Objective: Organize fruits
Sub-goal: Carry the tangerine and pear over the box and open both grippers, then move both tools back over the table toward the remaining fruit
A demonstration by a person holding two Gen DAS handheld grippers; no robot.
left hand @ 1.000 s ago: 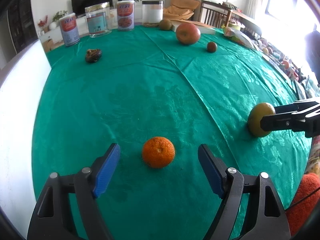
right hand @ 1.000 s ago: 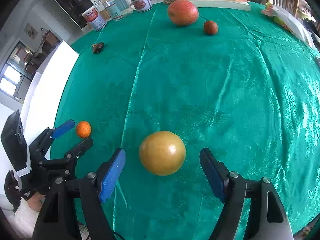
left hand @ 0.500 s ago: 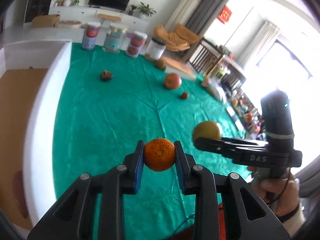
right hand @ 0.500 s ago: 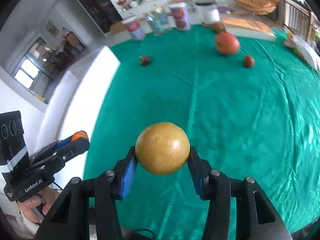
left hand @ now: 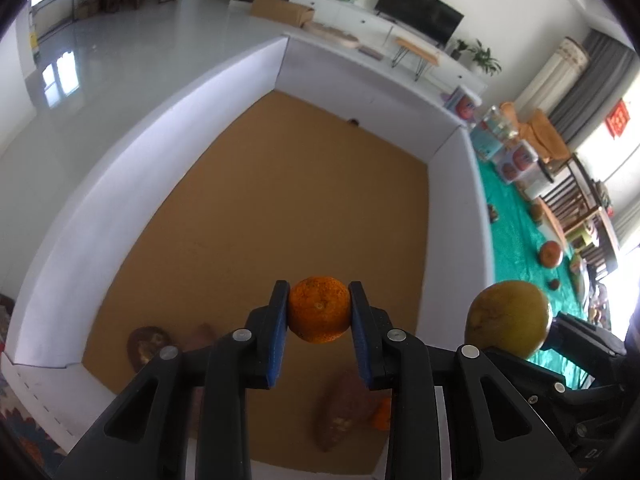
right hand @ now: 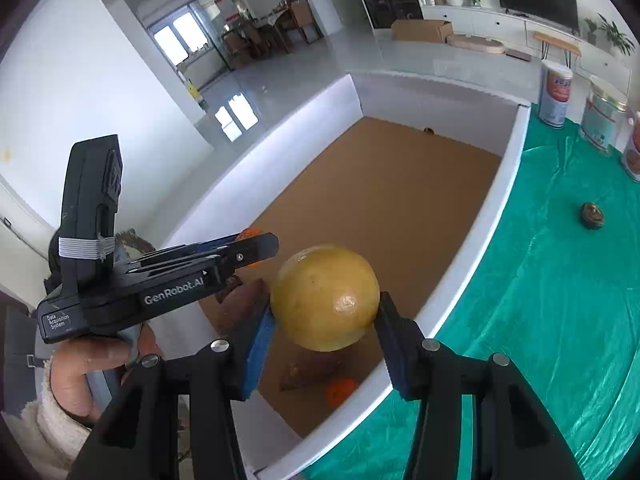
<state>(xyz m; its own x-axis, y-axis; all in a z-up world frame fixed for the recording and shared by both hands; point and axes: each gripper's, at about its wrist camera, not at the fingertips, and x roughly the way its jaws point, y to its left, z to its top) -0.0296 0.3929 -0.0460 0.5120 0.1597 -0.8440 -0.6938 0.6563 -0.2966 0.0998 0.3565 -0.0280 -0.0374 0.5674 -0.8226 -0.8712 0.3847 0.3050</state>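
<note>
The left gripper point(left hand: 319, 314) clamps a mandarin point(left hand: 319, 309) above the white-walled box point(left hand: 456, 216); the right gripper point(right hand: 325, 320) clamps a yellow-green citrus point(right hand: 325, 297) over its near right wall. Blurred produce, perhaps sweet potatoes point(left hand: 344, 412), lies inside.

Your left gripper point(left hand: 319, 316) and right gripper point(right hand: 325, 316) are black frames with blue pads and silver screws. The left body carries white "GenRobot.AI" lettering and a grey band; your sleeve point(right hand: 44, 432) is cream fleece.
</note>
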